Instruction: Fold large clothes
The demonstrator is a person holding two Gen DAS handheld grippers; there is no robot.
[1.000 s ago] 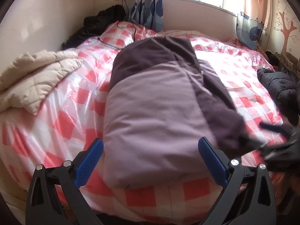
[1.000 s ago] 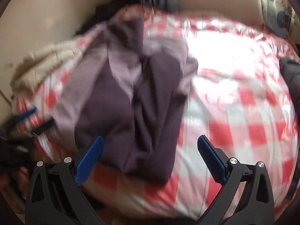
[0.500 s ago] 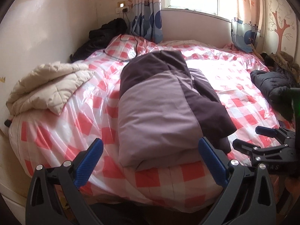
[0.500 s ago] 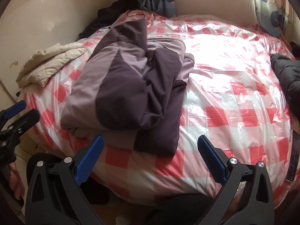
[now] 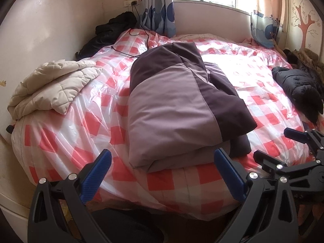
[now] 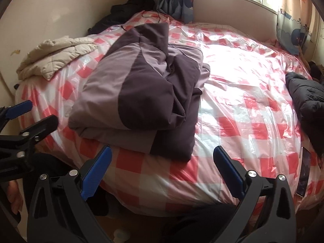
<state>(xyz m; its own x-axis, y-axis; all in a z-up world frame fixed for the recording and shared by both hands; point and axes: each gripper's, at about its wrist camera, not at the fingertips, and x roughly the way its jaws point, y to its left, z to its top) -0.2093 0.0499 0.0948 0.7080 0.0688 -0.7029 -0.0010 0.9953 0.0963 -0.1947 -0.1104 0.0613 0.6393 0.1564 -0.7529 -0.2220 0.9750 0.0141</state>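
Note:
A two-tone purple jacket (image 5: 174, 109) (image 6: 137, 93) lies folded in a thick bundle near the front edge of the bed. My left gripper (image 5: 162, 172) hangs open just off the bed's front edge, its blue pads either side of the jacket's near fold and apart from it. My right gripper (image 6: 162, 168) is open too, held back from the bed in front of the jacket's dark right side. Each gripper shows in the other's view: the right gripper (image 5: 283, 143) at the right edge, the left gripper (image 6: 30, 113) at the left edge. Nothing is held.
The bed (image 5: 253, 85) has a red-and-white check cover under clear plastic. A cream quilted coat (image 5: 52, 85) lies at the left, black coats (image 5: 299, 89) at the right and another black coat (image 5: 113, 30) by the far wall. A phone (image 6: 303, 174) lies at the bed's right edge.
Both grippers have drawn back from the jacket toward the foot of the bed, so more of the bed shows. The jacket stays folded where it lay.

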